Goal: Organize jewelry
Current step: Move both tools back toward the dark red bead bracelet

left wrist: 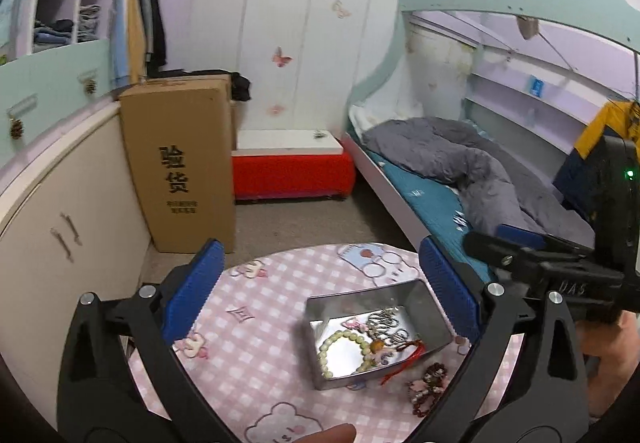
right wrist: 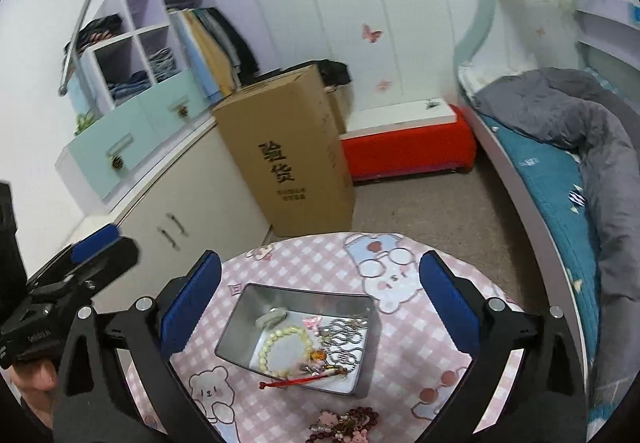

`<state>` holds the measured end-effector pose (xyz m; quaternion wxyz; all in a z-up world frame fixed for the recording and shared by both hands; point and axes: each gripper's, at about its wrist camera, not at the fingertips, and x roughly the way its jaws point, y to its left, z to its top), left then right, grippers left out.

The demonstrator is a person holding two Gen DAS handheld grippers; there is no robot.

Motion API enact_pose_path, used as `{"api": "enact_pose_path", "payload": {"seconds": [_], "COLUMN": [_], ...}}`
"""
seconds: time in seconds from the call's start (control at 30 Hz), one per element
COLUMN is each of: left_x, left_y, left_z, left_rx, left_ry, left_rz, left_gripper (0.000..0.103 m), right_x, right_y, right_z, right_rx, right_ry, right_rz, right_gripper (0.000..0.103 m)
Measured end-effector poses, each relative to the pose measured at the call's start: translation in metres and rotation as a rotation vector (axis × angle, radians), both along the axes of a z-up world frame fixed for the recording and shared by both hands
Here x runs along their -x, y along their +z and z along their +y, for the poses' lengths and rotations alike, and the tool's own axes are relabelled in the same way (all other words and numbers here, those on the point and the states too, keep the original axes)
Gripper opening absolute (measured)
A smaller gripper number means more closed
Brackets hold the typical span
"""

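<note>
wrist views, above table (left wrist: 256, 355), sharing tin (right wrist: 244, 317)

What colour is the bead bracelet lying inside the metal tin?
Pale cream-yellow, the bead bracelet in the metal tin; it shows best in the right wrist view.

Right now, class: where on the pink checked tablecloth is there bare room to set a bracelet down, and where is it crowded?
Free: the pink checked tablecloth between the rectangular silver metal tin and the bed-side edge, and the strip left of the tin. Crowded: the tin's floor, filled by the pale beaded bracelet, silver chains and red tassel; also the near edge, where the dark red beaded bracelet lies.
</note>
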<state>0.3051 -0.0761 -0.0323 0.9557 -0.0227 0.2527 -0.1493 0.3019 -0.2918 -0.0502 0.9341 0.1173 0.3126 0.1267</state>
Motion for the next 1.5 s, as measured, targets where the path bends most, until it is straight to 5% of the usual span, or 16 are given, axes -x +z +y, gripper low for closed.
{"api": "enact_pose_path", "payload": {"seconds": [0.4, 0.87, 1.5], "left_x": [0.045, 0.119, 0.133], "left_y": [0.024, 0.036, -0.033], "left_z": [0.017, 0.013, -0.007], "left_rx": [0.018, 0.004, -0.057], "left_ry": [0.043, 0.030, -0.069], "left_rz": [-0.077, -0.143, -0.044], "left_gripper": [0.096, 0.096, 0.096], "right_x": [0.034, 0.120, 0.160], "right_y": [0.030, 0.060, 0.030], "right_z": [-0.006, -0.010, -0.025], "right_rx": [0.015, 0.043, 0.096], "right_ry": [-0.044, -0.064, -0.170], "right_rz": [-0.077, -0.179, -0.131], "right_gripper": [0.096, 0.095, 0.096]}}
